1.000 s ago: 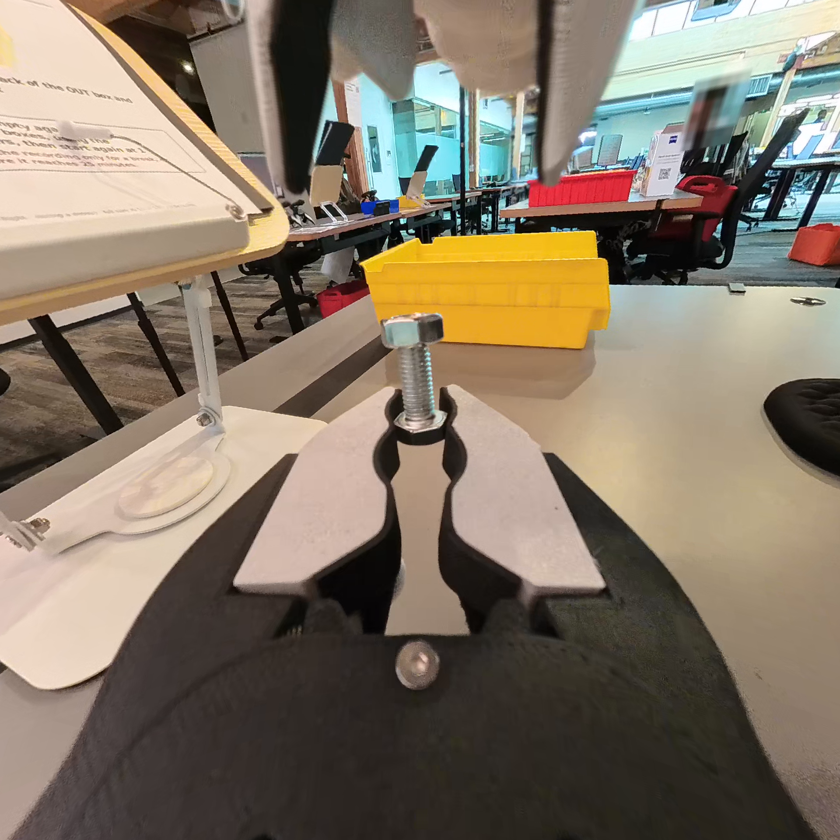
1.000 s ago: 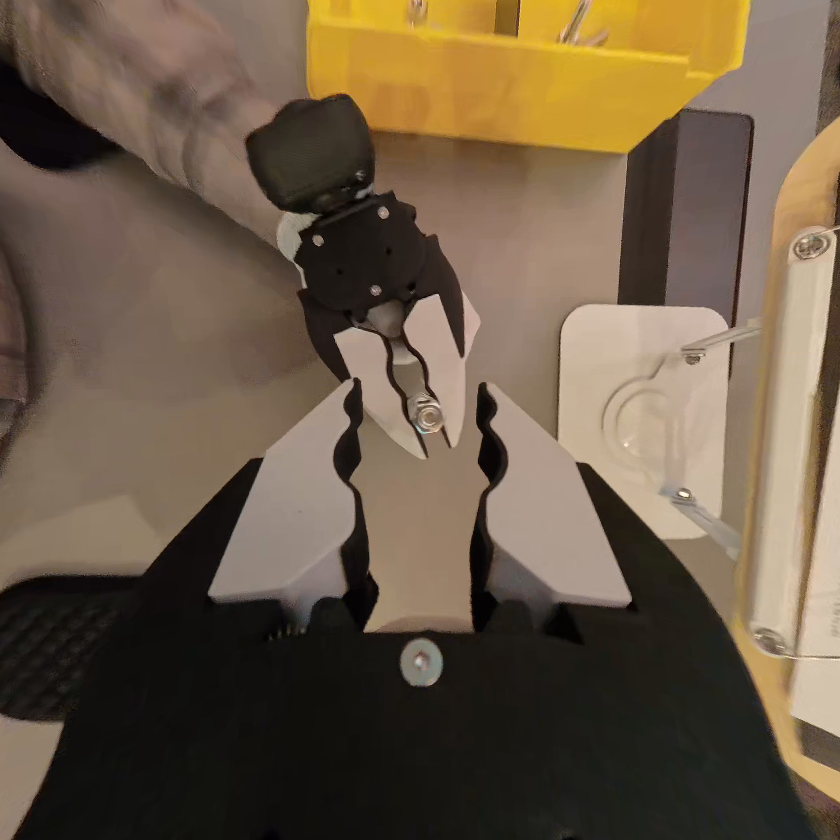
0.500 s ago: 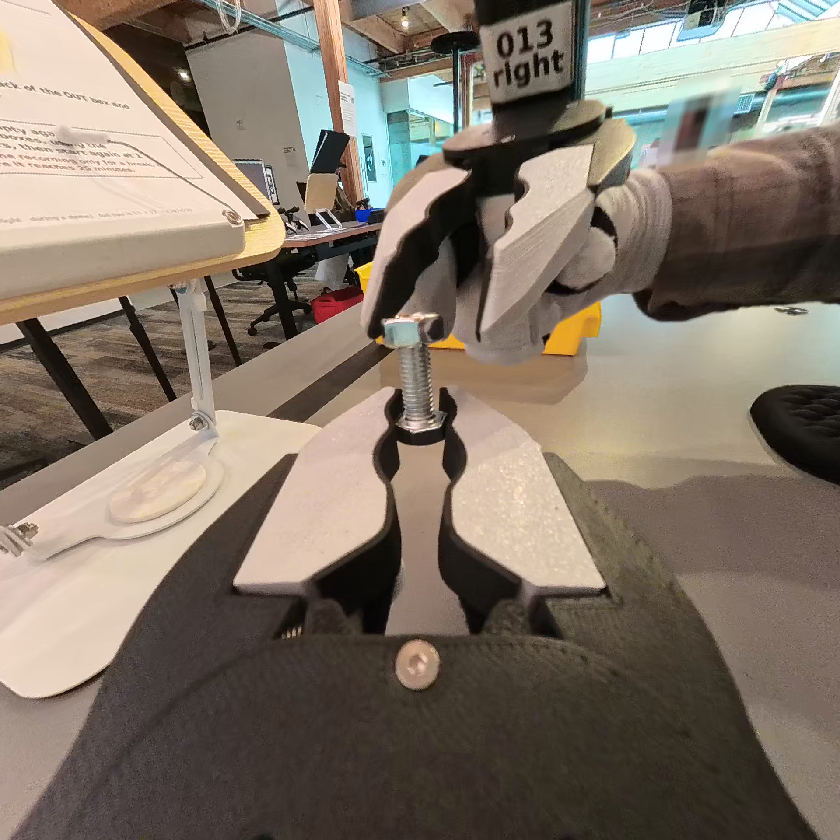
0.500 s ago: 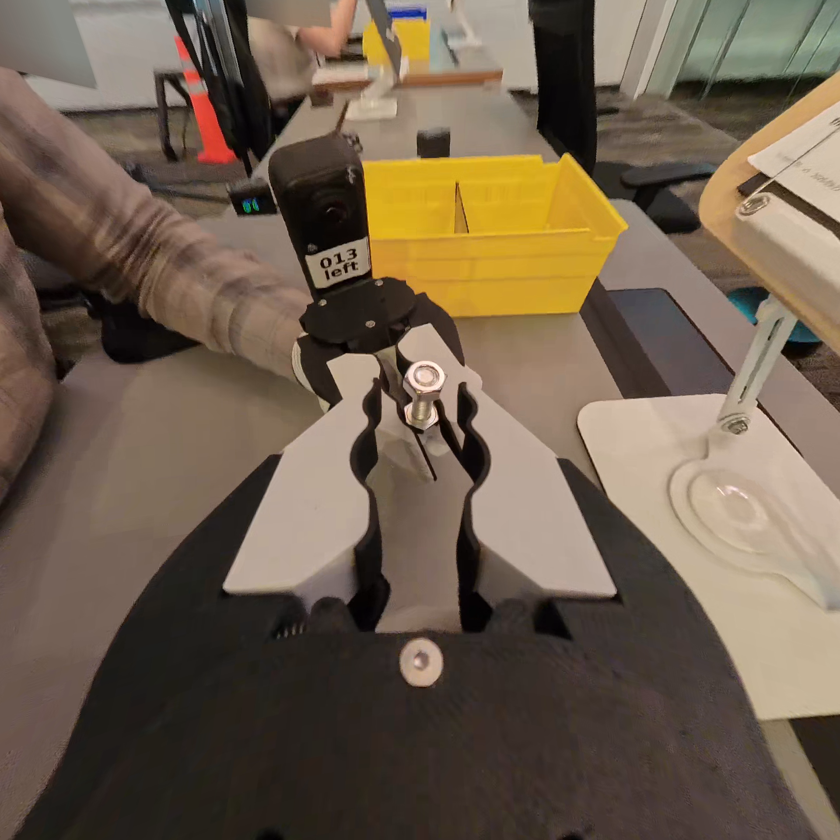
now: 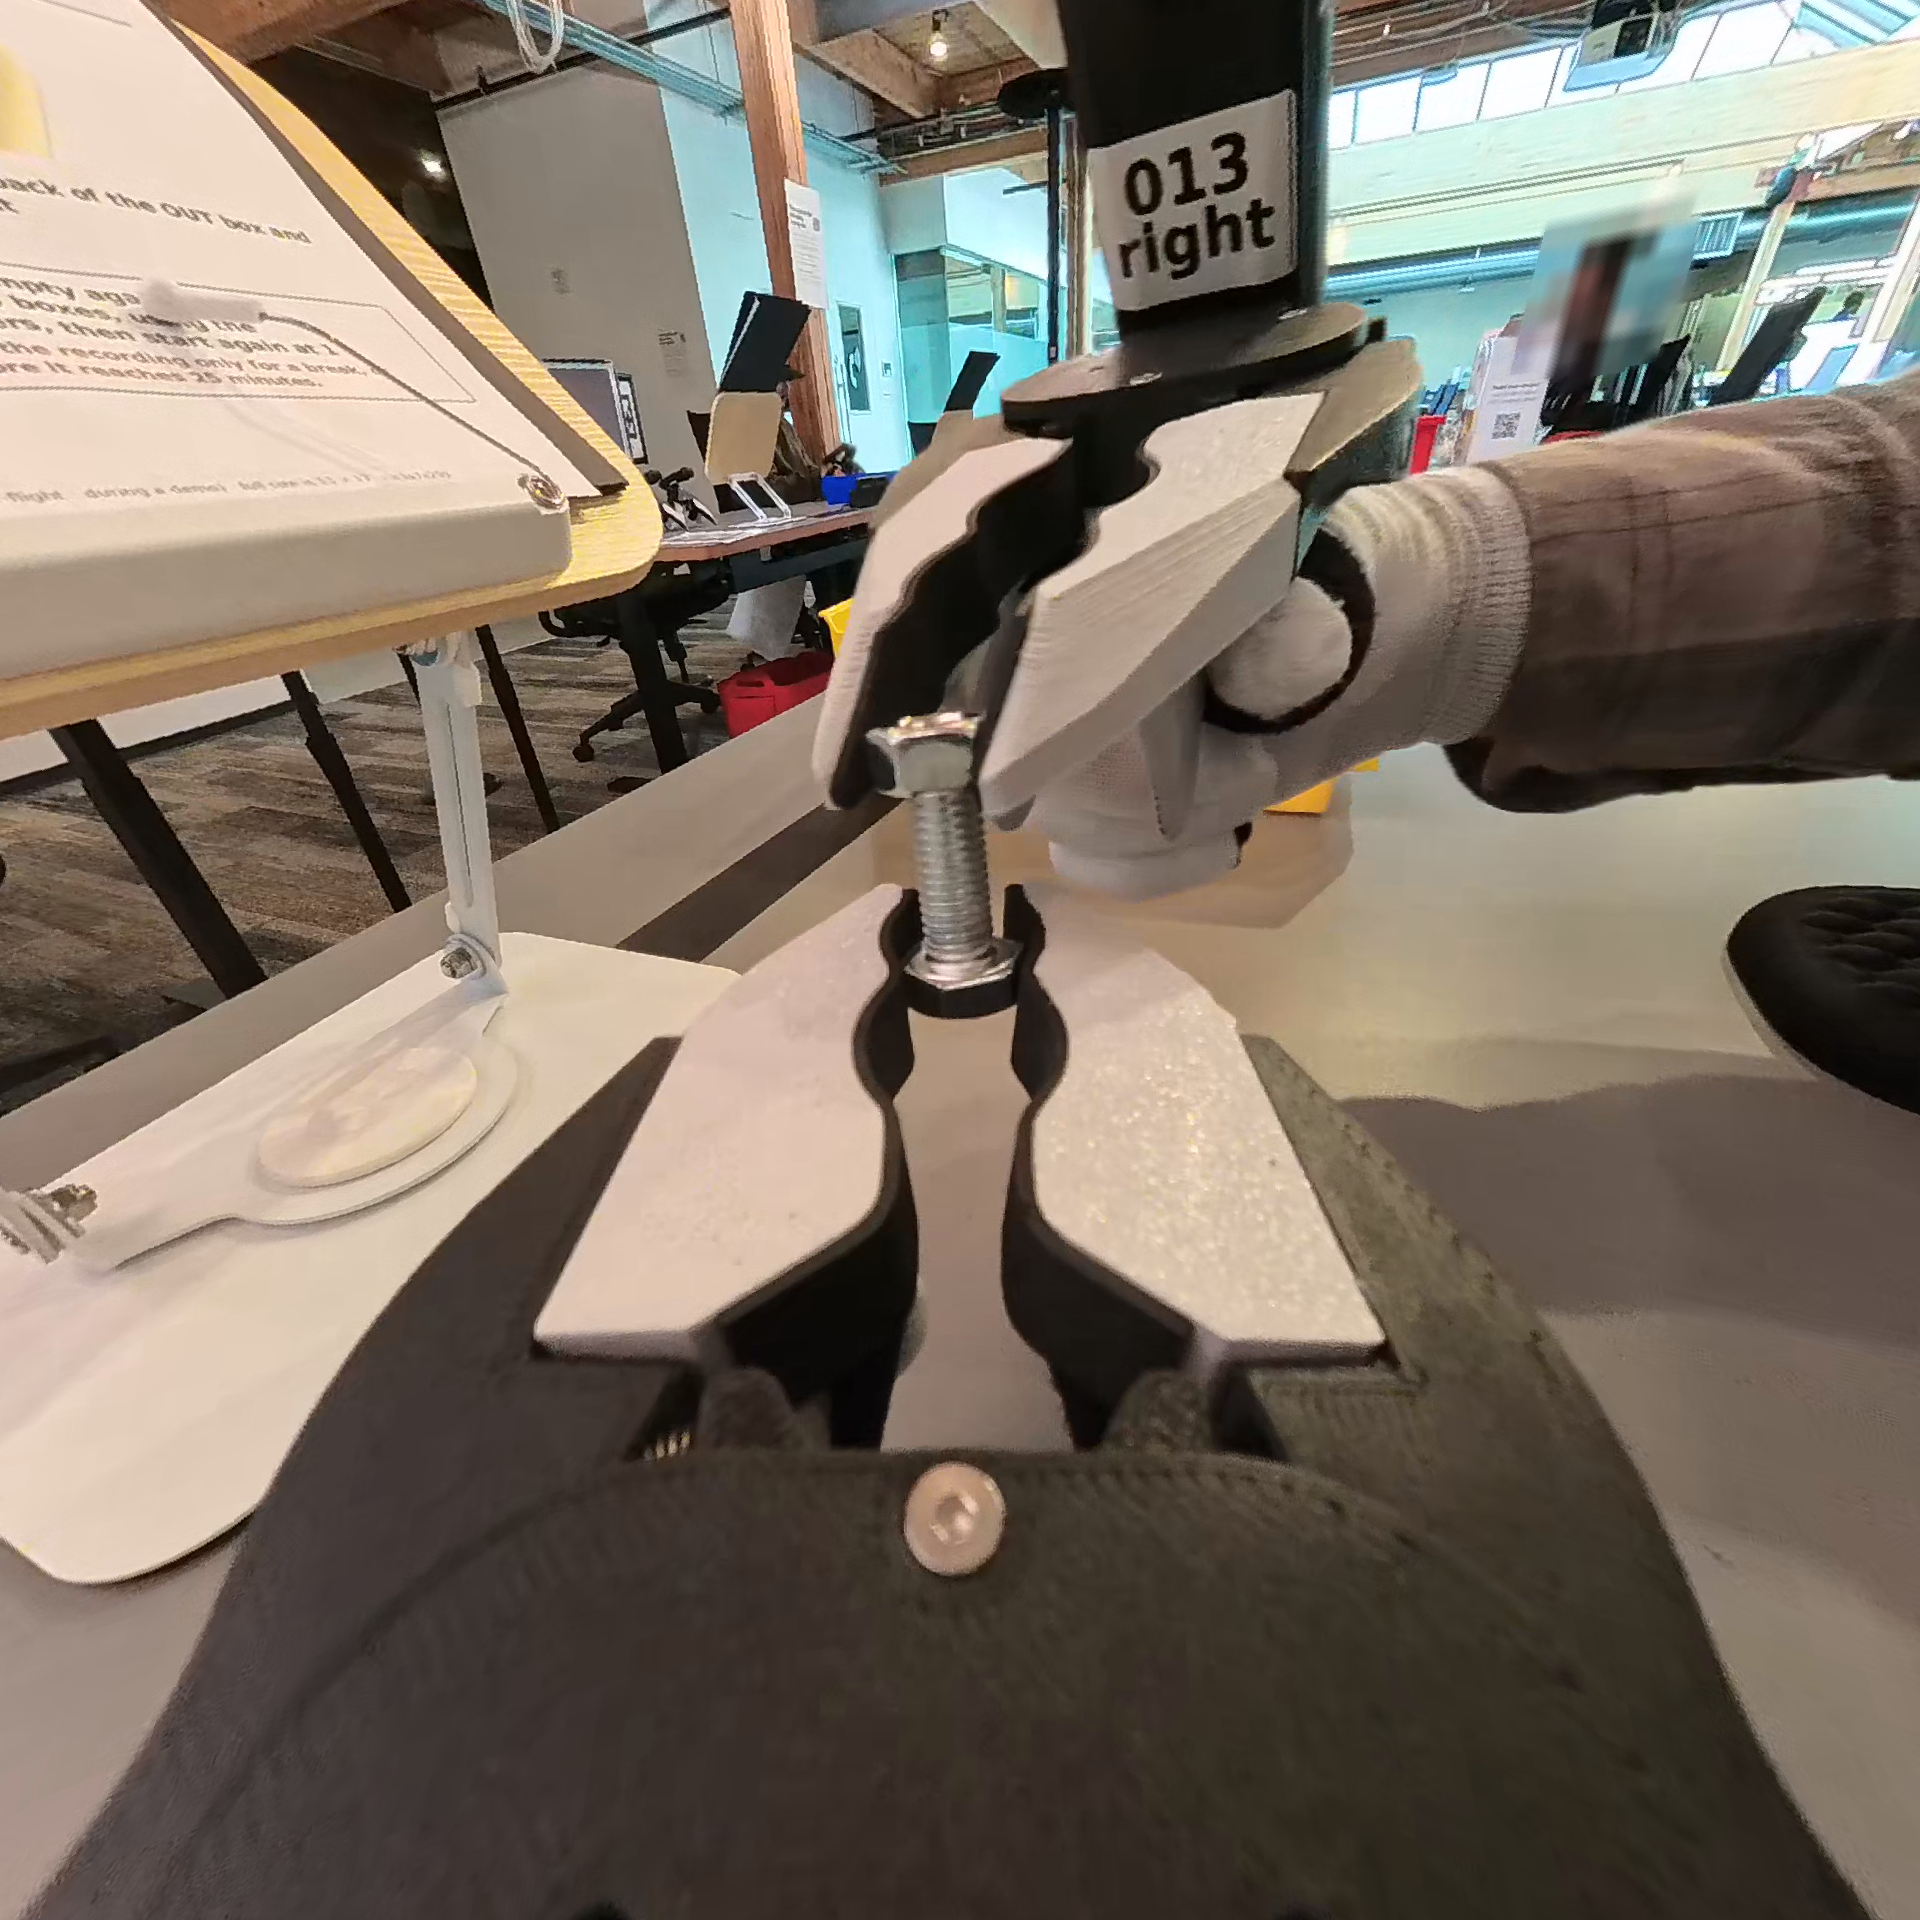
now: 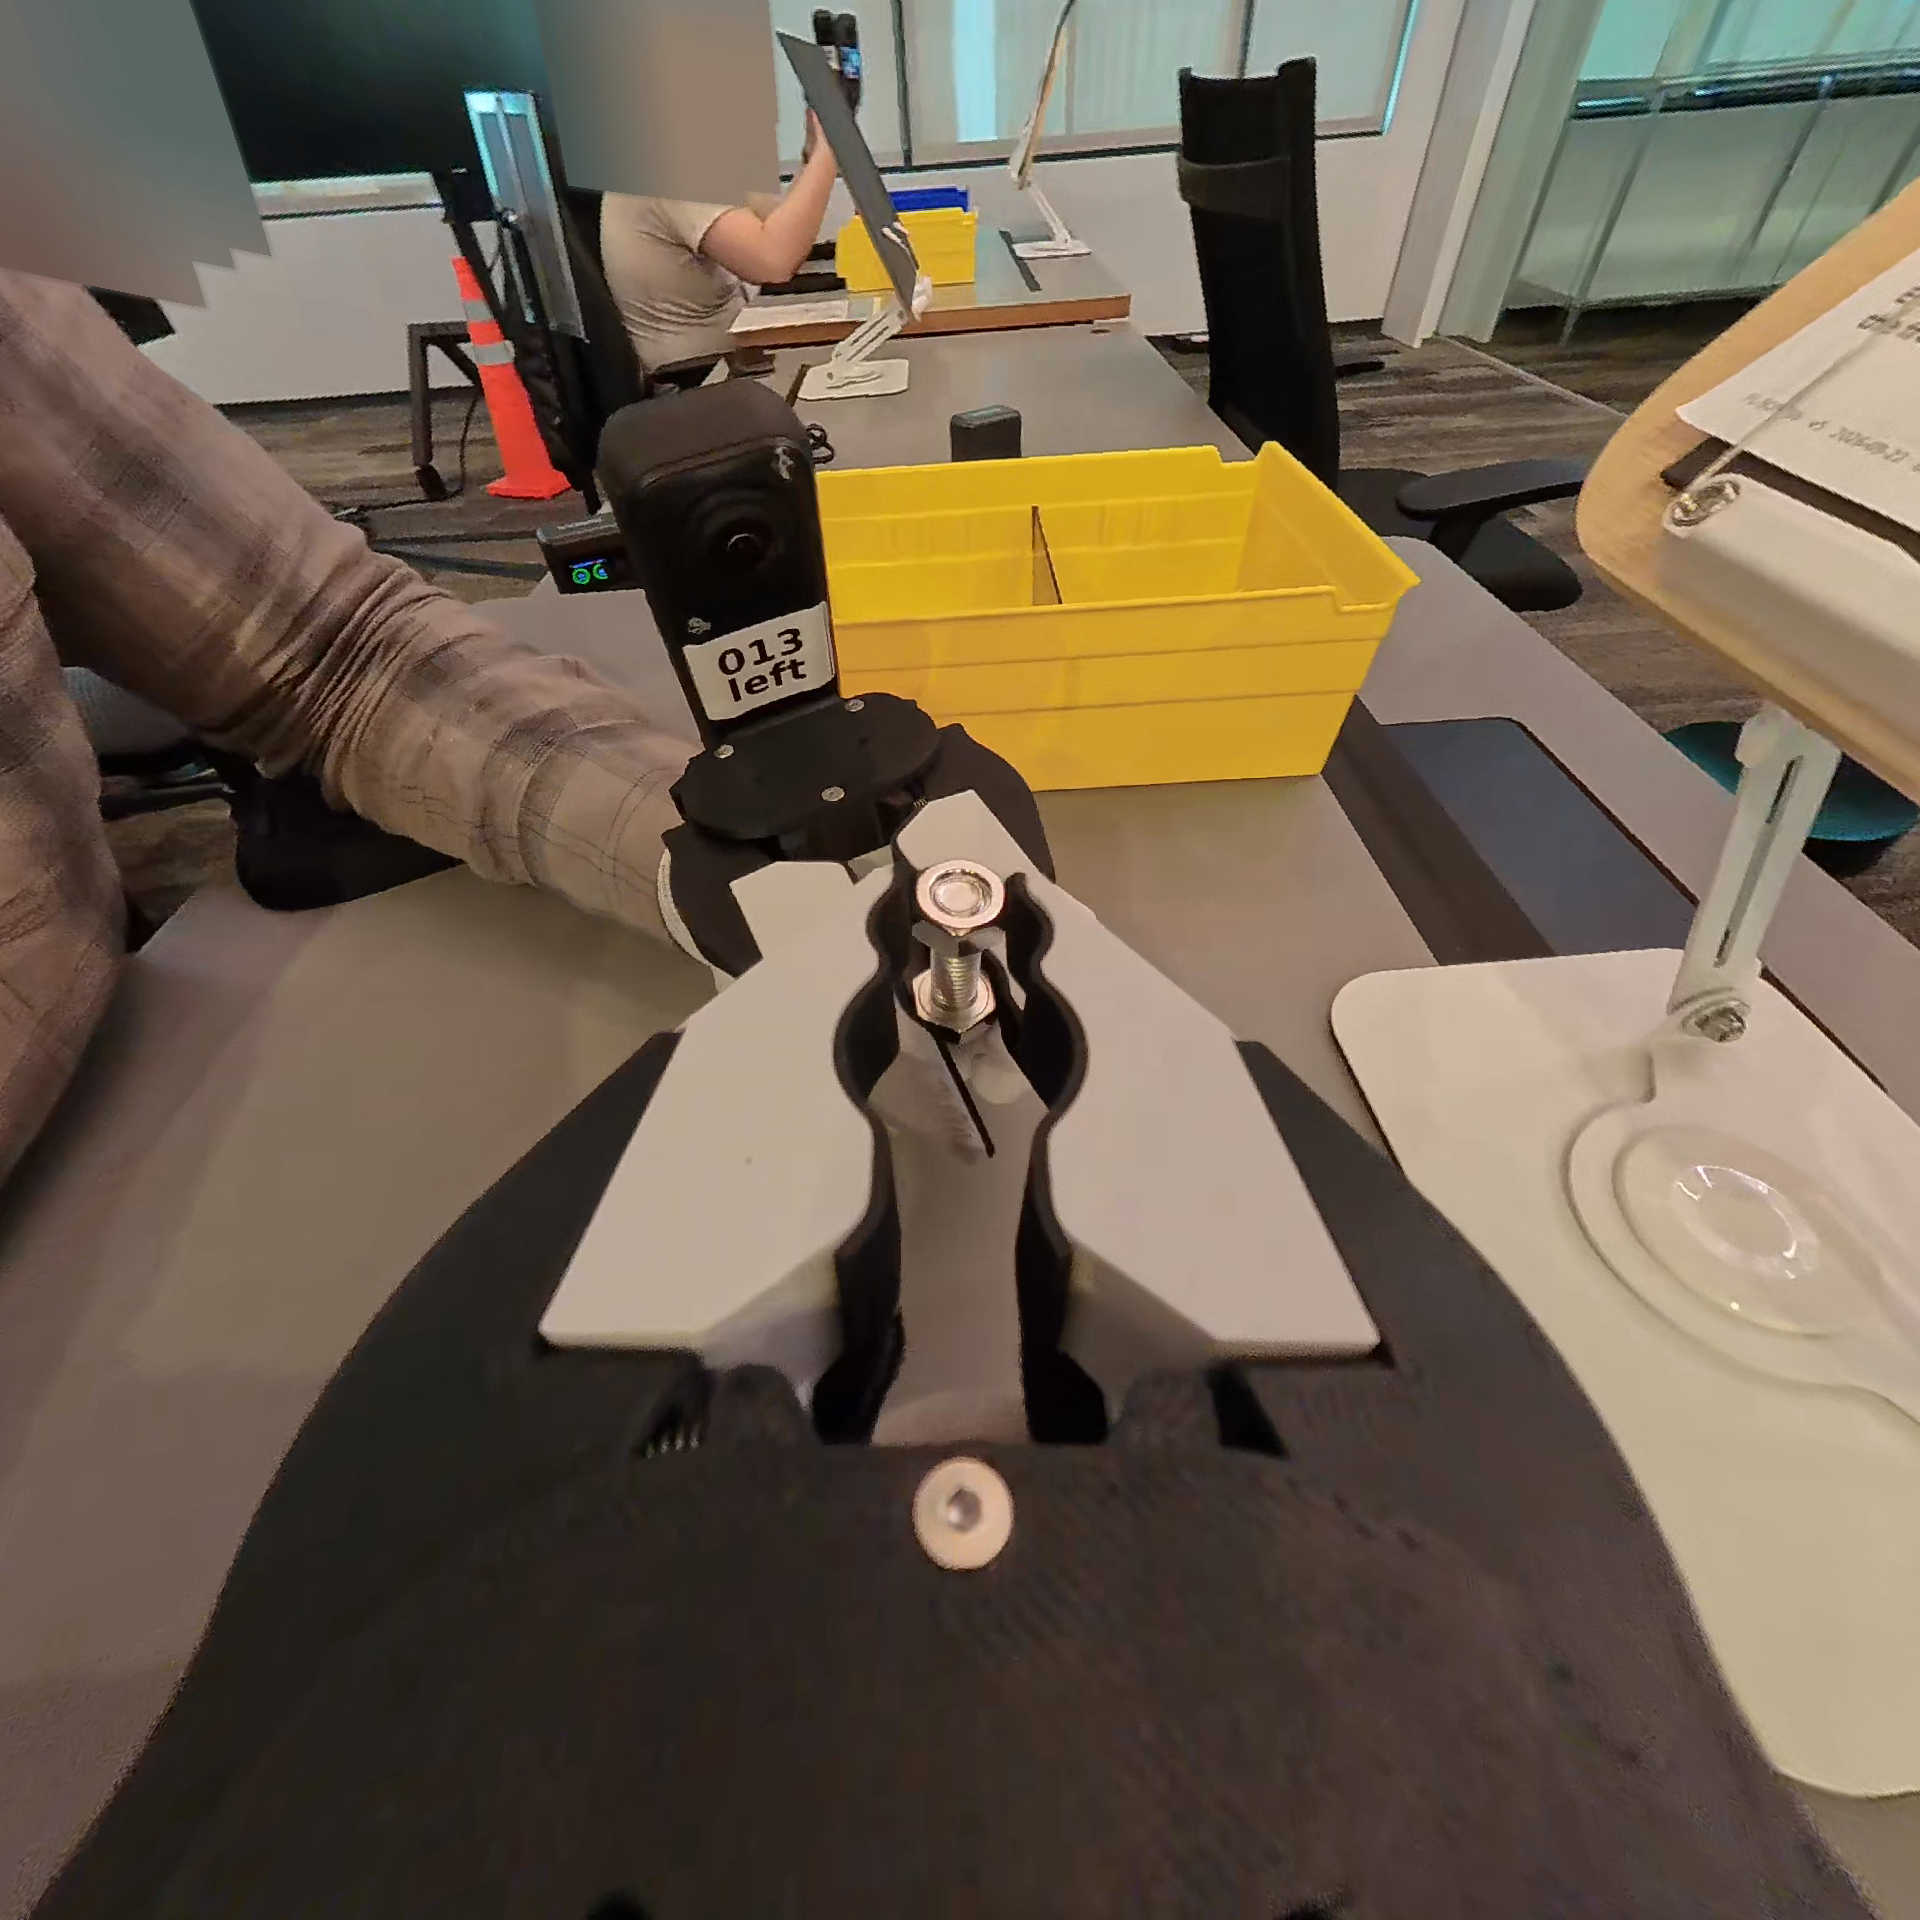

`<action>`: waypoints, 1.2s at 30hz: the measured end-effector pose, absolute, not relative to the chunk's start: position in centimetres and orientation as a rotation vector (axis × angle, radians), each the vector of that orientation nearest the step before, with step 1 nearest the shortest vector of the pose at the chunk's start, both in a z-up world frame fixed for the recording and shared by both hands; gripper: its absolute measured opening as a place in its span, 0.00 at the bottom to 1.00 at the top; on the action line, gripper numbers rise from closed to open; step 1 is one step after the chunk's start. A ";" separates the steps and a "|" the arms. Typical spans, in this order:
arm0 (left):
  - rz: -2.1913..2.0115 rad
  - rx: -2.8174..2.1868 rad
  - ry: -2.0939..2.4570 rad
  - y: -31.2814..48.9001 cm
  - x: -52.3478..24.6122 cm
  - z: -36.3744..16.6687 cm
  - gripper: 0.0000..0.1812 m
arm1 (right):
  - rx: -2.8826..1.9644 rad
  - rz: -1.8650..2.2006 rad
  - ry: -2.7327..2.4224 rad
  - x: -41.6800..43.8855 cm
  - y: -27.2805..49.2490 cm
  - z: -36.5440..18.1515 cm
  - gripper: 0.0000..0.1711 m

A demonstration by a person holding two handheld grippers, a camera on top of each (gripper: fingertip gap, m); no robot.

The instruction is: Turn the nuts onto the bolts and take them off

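My left gripper [image 5: 961, 935]: pale grey wavy-edged fingers [image 5: 748, 1143] on a black textured body, one silver hex screw [image 5: 953, 1523]. Right gripper [image 5: 925, 748] alike, black camera with white label. White knit glove [image 5: 1382, 623], grey-brown plaid sleeve [image 5: 1704, 582], possibly flannel.

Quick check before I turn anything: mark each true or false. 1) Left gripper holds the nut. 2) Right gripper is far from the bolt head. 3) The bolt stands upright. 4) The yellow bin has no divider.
1) True: the left gripper is shut on the nut.
2) False: the right gripper has its fingers around the head of the bolt.
3) True.
4) False: the yellow bin has a divider inside.
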State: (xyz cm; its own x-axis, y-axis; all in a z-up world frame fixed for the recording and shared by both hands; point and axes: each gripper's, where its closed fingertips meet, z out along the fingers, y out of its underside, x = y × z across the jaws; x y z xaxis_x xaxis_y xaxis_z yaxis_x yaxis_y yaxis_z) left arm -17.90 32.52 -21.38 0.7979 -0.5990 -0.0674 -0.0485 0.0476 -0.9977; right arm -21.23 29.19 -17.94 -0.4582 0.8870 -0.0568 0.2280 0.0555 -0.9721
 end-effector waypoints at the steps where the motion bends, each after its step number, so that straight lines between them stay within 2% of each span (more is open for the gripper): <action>1: -0.455 -1.481 0.546 32.5 -18.0 -21.4 0.08 | -1.141 1.429 -1.732 -21.3 29.3 -17.9 0.09; 13: -0.411 -1.501 0.504 33.1 -18.6 -21.5 0.08 | -1.510 1.081 -1.315 -22.0 30.2 -18.1 0.09; 28: -0.364 -1.507 0.515 33.1 -18.5 -21.6 0.08 | -1.551 0.735 -0.709 -21.5 30.7 -17.9 0.09; 29: -0.364 -1.505 0.516 33.1 -18.5 -21.6 0.08 | -1.550 0.723 -0.731 -21.4 30.7 -18.0 0.14; 30: -0.365 -1.505 0.520 33.0 -18.4 -21.6 0.08 | -1.530 0.728 -0.759 -21.4 30.4 -17.7 0.23; 34: -0.371 -1.501 0.530 33.0 -18.3 -21.6 0.08 | -1.417 0.764 -0.881 -20.4 29.9 -15.7 0.25; 36: -0.379 -1.498 0.529 32.9 -18.3 -21.6 0.08 | -1.383 0.882 -0.994 -20.4 29.6 -15.0 0.22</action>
